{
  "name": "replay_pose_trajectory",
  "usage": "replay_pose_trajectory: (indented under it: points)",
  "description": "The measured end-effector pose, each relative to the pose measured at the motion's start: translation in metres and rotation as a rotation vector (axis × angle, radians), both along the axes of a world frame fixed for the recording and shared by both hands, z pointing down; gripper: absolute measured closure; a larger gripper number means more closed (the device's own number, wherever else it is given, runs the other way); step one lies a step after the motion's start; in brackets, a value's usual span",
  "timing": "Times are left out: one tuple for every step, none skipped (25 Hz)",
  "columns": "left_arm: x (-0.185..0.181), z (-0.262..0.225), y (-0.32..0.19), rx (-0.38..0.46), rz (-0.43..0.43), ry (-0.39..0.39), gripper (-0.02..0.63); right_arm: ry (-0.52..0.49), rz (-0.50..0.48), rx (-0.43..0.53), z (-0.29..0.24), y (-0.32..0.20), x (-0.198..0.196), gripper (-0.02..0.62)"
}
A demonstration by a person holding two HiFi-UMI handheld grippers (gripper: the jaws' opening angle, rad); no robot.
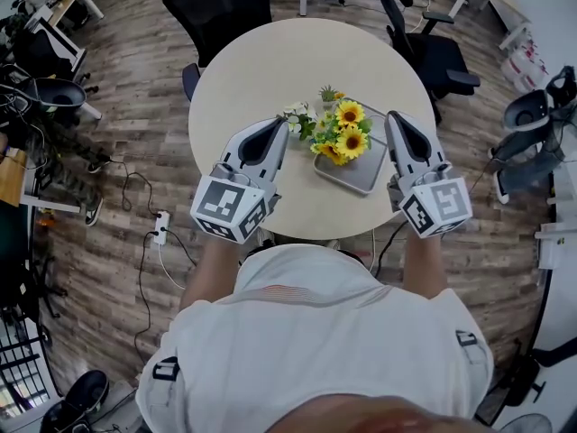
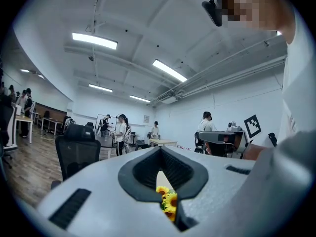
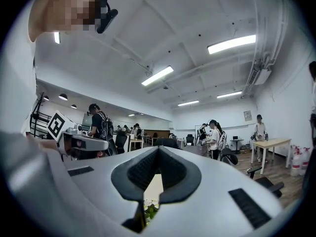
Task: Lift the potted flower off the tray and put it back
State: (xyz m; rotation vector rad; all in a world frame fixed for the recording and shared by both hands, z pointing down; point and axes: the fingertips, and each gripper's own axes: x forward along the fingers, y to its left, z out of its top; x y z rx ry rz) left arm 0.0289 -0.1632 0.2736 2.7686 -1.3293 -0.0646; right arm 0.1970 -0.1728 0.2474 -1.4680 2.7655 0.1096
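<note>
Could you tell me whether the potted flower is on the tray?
On it: the potted flower sits inside the rim of the grey tray.

From above, the blooms of the potted flower are hiding its pot and part of the tray, while the left gripper and right gripper are blocking, along their own views, all but slivers of yellow petals and green leaves.
</note>
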Motion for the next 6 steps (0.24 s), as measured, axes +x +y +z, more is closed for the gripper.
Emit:
replay_pose_trajectory:
  points:
    - [0.0015, -0.0008, 0.0000, -0.001, 0.001, -0.001, 0.602, -0.002, 0.001, -0.003, -0.0003, 0.0004, 0.0018, 0.597]
    - [0.0028, -0.0011, 0.0001, -0.002, 0.003, -0.001, 0.603, -0.005, 0.003, -0.005, -0.0001, 0.0007, 0.0038, 0.597]
    - [0.0036, -0.0009, 0.0005, -0.004, 0.004, -0.001, 0.603, -0.009, 0.005, -0.008, 0.0005, 0.0011, 0.0055, 0.597]
    - [0.0040, -0.0006, 0.0011, -0.004, 0.005, -0.001, 0.603, -0.012, 0.007, -0.011, 0.0012, 0.0015, 0.0067, 0.597]
    - [0.0041, -0.0002, 0.0018, -0.005, 0.007, -0.001, 0.603, -0.015, 0.008, -0.014, 0.0017, 0.0018, 0.0073, 0.597]
    - [0.0042, 0.0001, 0.0026, -0.005, 0.008, -0.001, 0.603, -0.018, 0.008, -0.016, 0.0022, 0.0021, 0.0078, 0.597]
